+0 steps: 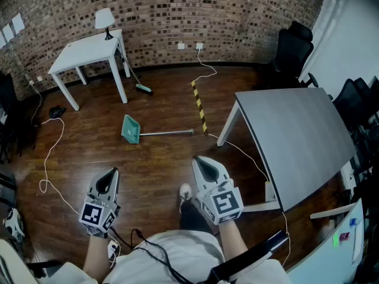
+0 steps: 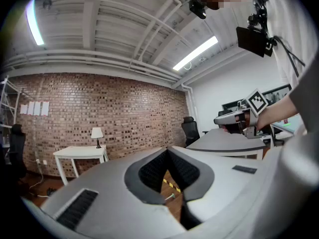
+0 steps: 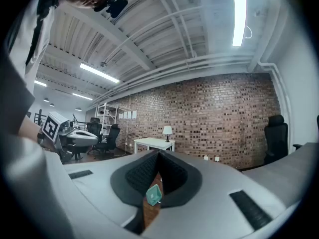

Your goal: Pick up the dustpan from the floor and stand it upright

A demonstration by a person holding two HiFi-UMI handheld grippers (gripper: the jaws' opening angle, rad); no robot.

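A teal dustpan [image 1: 131,129] lies flat on the wooden floor, its long grey handle [image 1: 172,133] pointing right toward the grey table's leg. Both grippers are held level, well short of it and above the floor. My left gripper [image 1: 108,174] is shut and holds nothing. Through the slit below its shut jaws in the left gripper view [image 2: 168,152], only the handle's tip [image 2: 172,196] shows. My right gripper [image 1: 202,161] is also shut and holds nothing. The right gripper view [image 3: 158,156] shows the dustpan's pan [image 3: 153,195] far off below its jaws.
A white table [image 1: 89,52] with a lamp [image 1: 105,19] stands at the back left, a broom [image 1: 142,89] leaning by it. A yellow-black floor strip [image 1: 199,106] lies behind the dustpan. A grey table [image 1: 296,141] fills the right. Cables [image 1: 50,158] trail left. The person's shoe [image 1: 185,194] is between the grippers.
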